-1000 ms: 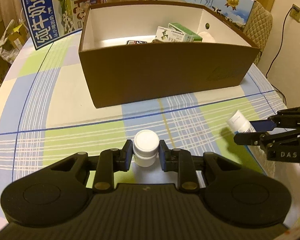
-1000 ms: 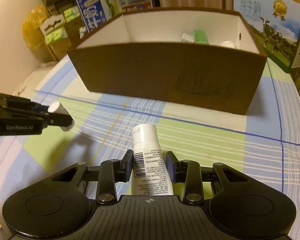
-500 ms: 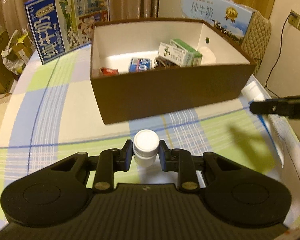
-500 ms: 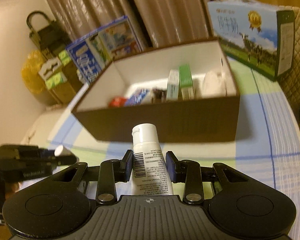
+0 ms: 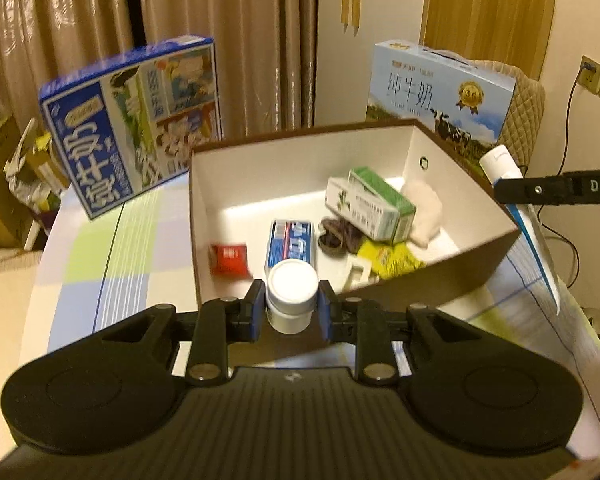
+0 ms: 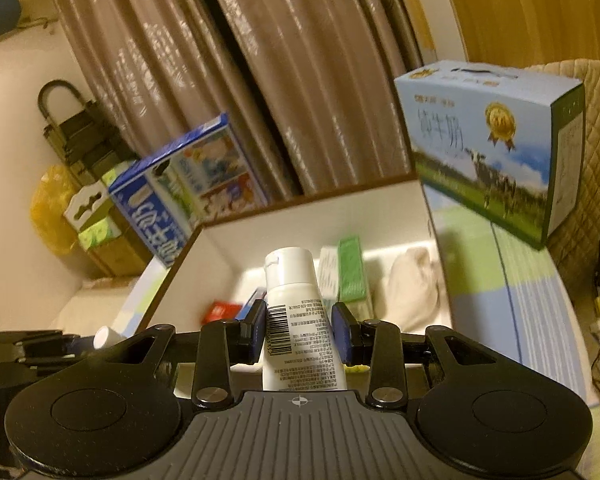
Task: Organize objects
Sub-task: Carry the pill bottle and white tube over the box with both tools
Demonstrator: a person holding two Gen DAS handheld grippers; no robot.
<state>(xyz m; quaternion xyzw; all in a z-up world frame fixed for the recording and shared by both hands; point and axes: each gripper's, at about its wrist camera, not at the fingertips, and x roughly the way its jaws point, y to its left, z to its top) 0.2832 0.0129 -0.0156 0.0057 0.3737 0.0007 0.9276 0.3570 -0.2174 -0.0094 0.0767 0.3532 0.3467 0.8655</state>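
Note:
My left gripper (image 5: 292, 312) is shut on a small white jar (image 5: 293, 293) and holds it above the near wall of the brown box (image 5: 480, 256). My right gripper (image 6: 299, 336) is shut on a white tube with a barcode (image 6: 296, 320), raised over the box's (image 6: 168, 292) near edge. The right gripper with the tube (image 5: 500, 164) shows at the right of the left wrist view. The left gripper with the jar (image 6: 102, 336) shows low left in the right wrist view. The box holds a toothpaste carton (image 5: 290, 242), a green carton (image 5: 372, 204), a red packet (image 5: 228, 258), a yellow packet (image 5: 392, 258) and a white cloth (image 5: 422, 212).
A blue milk carton (image 5: 140, 120) leans behind the box on the left. A light blue milk carton (image 5: 440, 92) stands behind it on the right, also in the right wrist view (image 6: 492, 148). The checked tablecloth (image 5: 100, 264) lies around the box. Curtains hang behind.
Both grippers have risen and moved forward toward the box with their objects. The views now look down into the box.

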